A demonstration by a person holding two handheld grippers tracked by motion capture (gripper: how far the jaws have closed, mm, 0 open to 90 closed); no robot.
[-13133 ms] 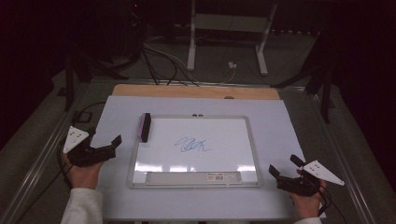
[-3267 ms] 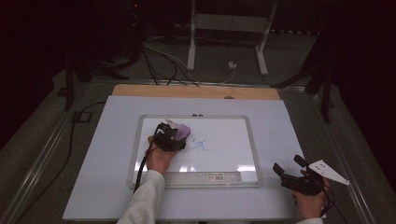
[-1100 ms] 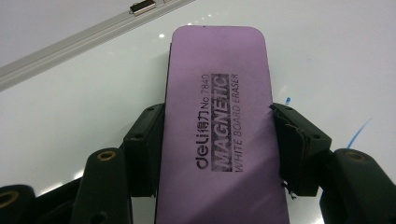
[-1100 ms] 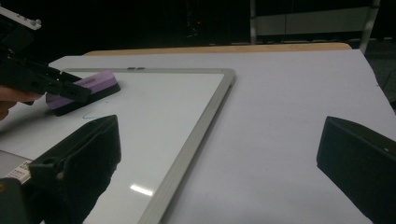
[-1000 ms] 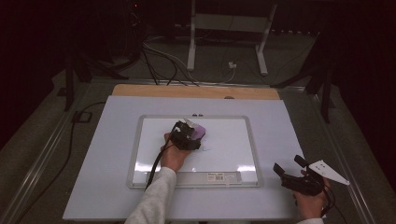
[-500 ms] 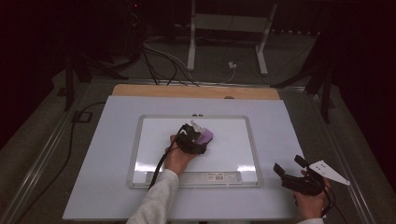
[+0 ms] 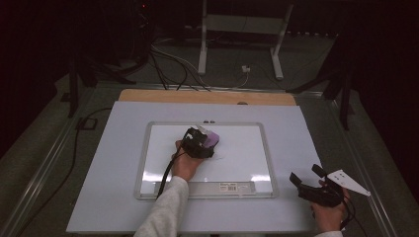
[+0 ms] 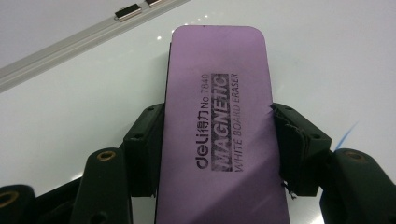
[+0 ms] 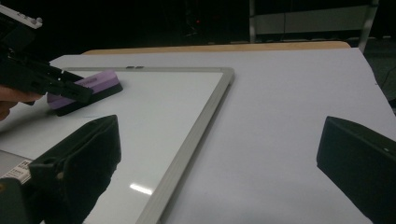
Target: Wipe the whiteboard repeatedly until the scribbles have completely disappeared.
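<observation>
A purple whiteboard eraser (image 8: 219, 135) lies flat on the whiteboard (image 7: 247, 158), and my left gripper (image 7: 200, 143) is shut on its two long sides. In the high view the eraser (image 7: 211, 138) sits near the board's middle, slightly toward the far edge. A short blue pen stroke (image 8: 348, 133) shows beside the right jaw. In the right gripper view the eraser (image 9: 88, 84) rests on the board (image 9: 154, 121) at the left. My right gripper (image 7: 310, 183) hovers open near the table's front right corner, off the board, with nothing between its fingers.
The whiteboard rests on a white sheet (image 7: 108, 163) covering the table, with a wooden strip (image 7: 207, 97) at the far edge. A cable (image 7: 165, 173) trails from the left gripper. Beyond the table stand a metal frame (image 7: 242, 44) and floor cables.
My left gripper has slid the eraser to the right across the board, and the blue scribble is mostly wiped away. The right gripper has stayed put.
</observation>
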